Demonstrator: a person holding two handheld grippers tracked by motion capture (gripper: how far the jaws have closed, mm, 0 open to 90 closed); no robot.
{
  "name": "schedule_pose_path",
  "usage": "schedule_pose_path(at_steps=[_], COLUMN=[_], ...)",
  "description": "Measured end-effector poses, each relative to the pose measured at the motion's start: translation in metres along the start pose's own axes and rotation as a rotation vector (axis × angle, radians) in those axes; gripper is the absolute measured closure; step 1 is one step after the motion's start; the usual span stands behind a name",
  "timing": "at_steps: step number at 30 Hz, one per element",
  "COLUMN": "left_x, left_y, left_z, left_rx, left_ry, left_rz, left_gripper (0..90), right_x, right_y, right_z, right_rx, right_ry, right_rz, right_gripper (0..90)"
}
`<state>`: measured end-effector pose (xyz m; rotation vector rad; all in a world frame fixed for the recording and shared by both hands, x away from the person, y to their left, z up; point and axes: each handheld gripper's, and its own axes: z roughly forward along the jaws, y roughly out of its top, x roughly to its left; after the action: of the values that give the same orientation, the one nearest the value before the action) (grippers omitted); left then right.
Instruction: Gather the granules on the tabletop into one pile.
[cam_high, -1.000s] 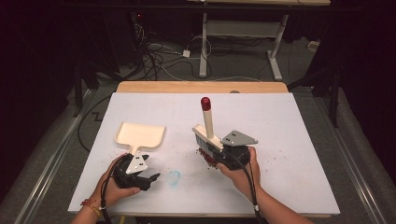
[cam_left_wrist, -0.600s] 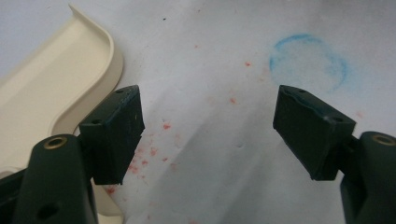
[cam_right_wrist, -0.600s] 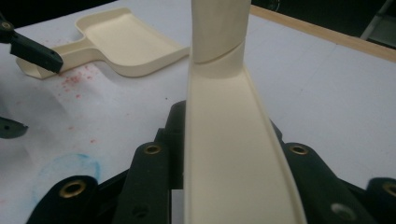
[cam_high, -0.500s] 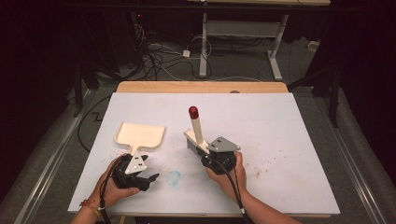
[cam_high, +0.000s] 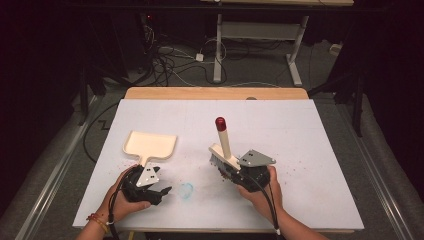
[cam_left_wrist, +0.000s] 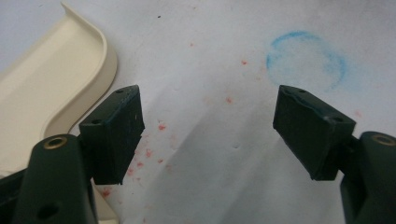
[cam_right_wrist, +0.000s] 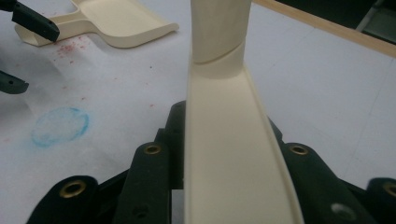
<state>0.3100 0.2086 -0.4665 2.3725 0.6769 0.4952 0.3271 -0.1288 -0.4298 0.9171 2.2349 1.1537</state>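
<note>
Now the right gripper (cam_high: 239, 172) has its jaws clamped on the flat cream plastic back of a small brush with a red-tipped handle (cam_high: 223, 144), and the handle rises straight ahead of the jaws, away from the person. The left gripper (cam_high: 159, 192) rests low with its jaws wide apart and empty; the cream plastic dustpan (cam_high: 150, 144) lies just outside its one jaw, and a blue chalk ring (cam_left_wrist: 306, 59) lies ahead of the other jaw on the white worktop (cam_high: 310, 130). Red crumbs (cam_left_wrist: 144, 154) are scattered between the open jaws. I think the dustpan, which nothing holds, may slide when the brush pushes crumbs against it, and the smooth brush back may twist in the clamp.
</note>
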Motion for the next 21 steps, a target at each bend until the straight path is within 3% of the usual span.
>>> schedule_pose_path(at_steps=[7, 12, 14, 18, 21], left_x=[0.0, 0.0, 0.0, -0.001, -0.001], left_y=[0.0, -0.001, -0.001, 0.001, 0.002], left_z=[-0.001, -0.001, -0.001, 0.001, 0.002], left_rx=[-0.003, -0.001, 0.001, 0.005, 0.009], left_ry=[0.004, 0.005, 0.005, 0.006, 0.003], left_rz=[-0.002, -0.004, -0.002, 0.004, 0.005], left_gripper=[23.5, 23.5, 23.5, 23.5, 23.5], right_x=[-0.007, -0.02, -0.024, -0.022, -0.013], right_y=[0.003, 0.006, 0.007, 0.01, 0.012], right_z=[-0.01, -0.025, -0.028, -0.022, -0.01], right_rx=[-0.027, -0.078, -0.09, -0.107, -0.108], right_ry=[0.009, 0.041, 0.03, 0.036, 0.046], right_rz=[-0.001, 0.0, 0.0, 0.029, 0.019], right_gripper=[67.8, 67.7, 67.7, 67.8, 67.8])
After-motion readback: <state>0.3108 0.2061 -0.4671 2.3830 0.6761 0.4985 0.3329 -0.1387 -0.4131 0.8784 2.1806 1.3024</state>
